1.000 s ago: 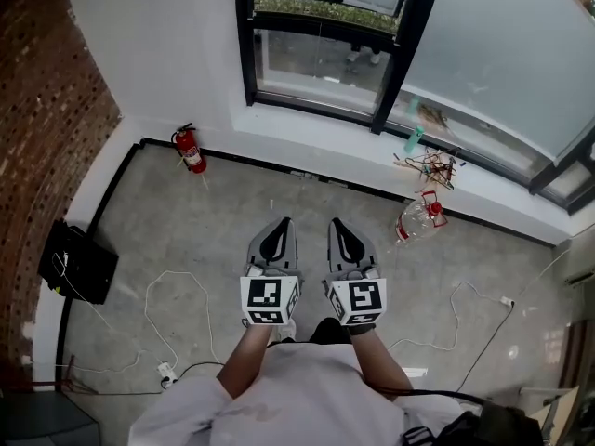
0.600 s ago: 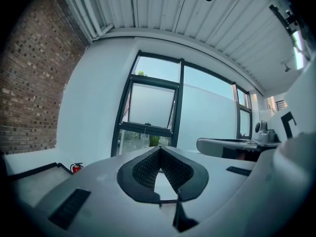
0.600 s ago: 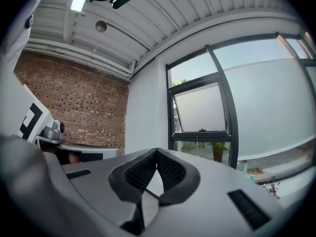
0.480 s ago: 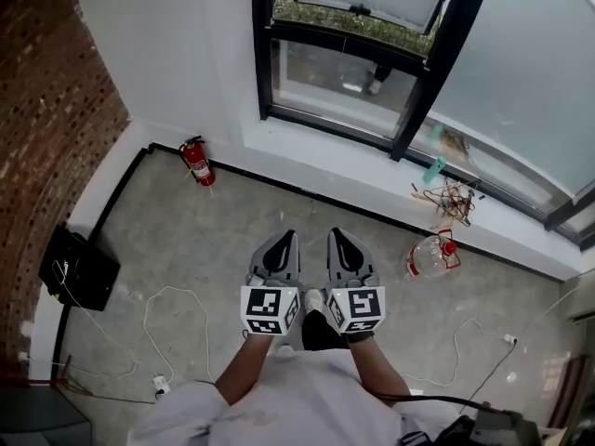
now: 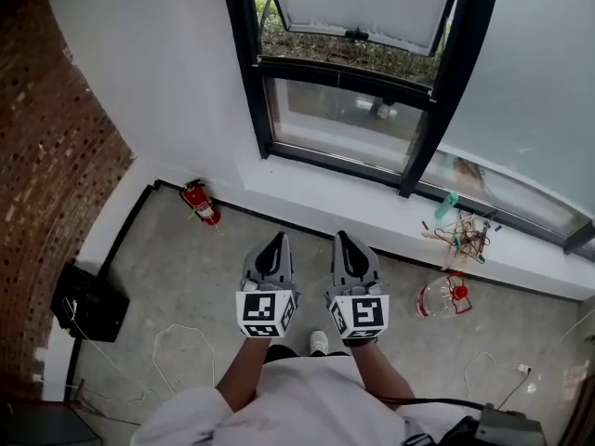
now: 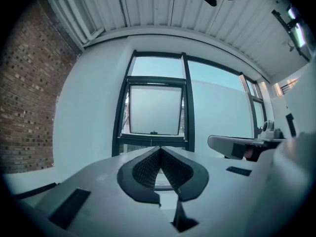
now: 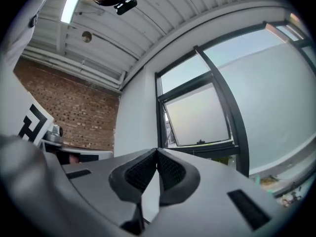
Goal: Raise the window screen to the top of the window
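Note:
A black-framed window [image 5: 353, 74] fills the wall ahead. Its upper frosted sash [image 5: 363, 3] hangs tilted outward, with a small dark handle [image 5: 354, 34] on its lower rail. My left gripper [image 5: 277, 239] and right gripper [image 5: 342, 237] are held side by side above the concrete floor, well short of the sill, both pointing at the window. Both are shut with nothing between the pads. In the left gripper view the shut jaws [image 6: 159, 148] point at the sash [image 6: 155, 107]. The right gripper view shows its shut jaws [image 7: 157, 151] below the sash [image 7: 197, 117].
A red fire extinguisher [image 5: 201, 203] leans at the wall's foot on the left. On the sill lie tangled wires [image 5: 462, 232] and a teal object [image 5: 447, 203]; a plastic bottle [image 5: 444, 295] lies below. A black box [image 5: 88, 303], white cables [image 5: 177, 342] and a brick wall [image 5: 46, 175] are at left.
The person has walked toward the window, which now looms larger and nearer. The extinguisher and bottle have slid down the view. Both grippers stay shut, side by side.

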The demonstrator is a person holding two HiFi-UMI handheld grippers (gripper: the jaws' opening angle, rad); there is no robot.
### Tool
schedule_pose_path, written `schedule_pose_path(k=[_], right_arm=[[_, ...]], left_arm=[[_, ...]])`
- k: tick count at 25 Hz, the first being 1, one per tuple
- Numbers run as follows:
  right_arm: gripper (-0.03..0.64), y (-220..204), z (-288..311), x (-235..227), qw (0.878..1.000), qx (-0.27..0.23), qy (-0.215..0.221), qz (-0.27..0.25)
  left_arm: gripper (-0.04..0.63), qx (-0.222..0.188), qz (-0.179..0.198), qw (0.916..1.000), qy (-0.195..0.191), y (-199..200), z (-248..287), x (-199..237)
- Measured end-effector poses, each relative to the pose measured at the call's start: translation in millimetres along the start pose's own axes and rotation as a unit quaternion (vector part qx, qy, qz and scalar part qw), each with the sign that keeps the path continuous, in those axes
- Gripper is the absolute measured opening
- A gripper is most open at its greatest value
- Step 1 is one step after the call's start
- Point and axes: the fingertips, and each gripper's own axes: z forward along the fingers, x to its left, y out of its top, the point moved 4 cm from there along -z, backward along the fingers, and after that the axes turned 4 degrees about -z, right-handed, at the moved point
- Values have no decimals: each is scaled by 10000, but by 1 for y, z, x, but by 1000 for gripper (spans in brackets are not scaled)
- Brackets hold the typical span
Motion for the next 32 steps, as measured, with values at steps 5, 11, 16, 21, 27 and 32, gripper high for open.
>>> schedule_pose_path(k=[5, 11, 16, 21, 27, 32], right_arm=[[2, -38, 53, -17, 9985, 416, 74, 336], [2, -59, 128, -18, 9982, 574, 111, 162], [2, -76, 209, -34, 9966, 806, -188, -25], [2, -46, 293, -47, 9963, 567, -402, -501], [2, -68, 345, -57, 9896, 1109, -766, -501], [2, -82, 361, -95, 9819, 1381, -1201, -480]], left_arm=[[-12, 440, -25, 9990, -34, -29, 42, 14], [-12, 438, -108, 9988, -194, -31, 115, 60], [-12, 398, -246, 9971, -602, -31, 199, 107], [-12, 72, -255, 9941, -1054, 5, 276, 153], [-12, 302, -251, 9889, -1436, -4, 330, 191], [-12, 396, -396, 9827, -1766, -17, 367, 190]])
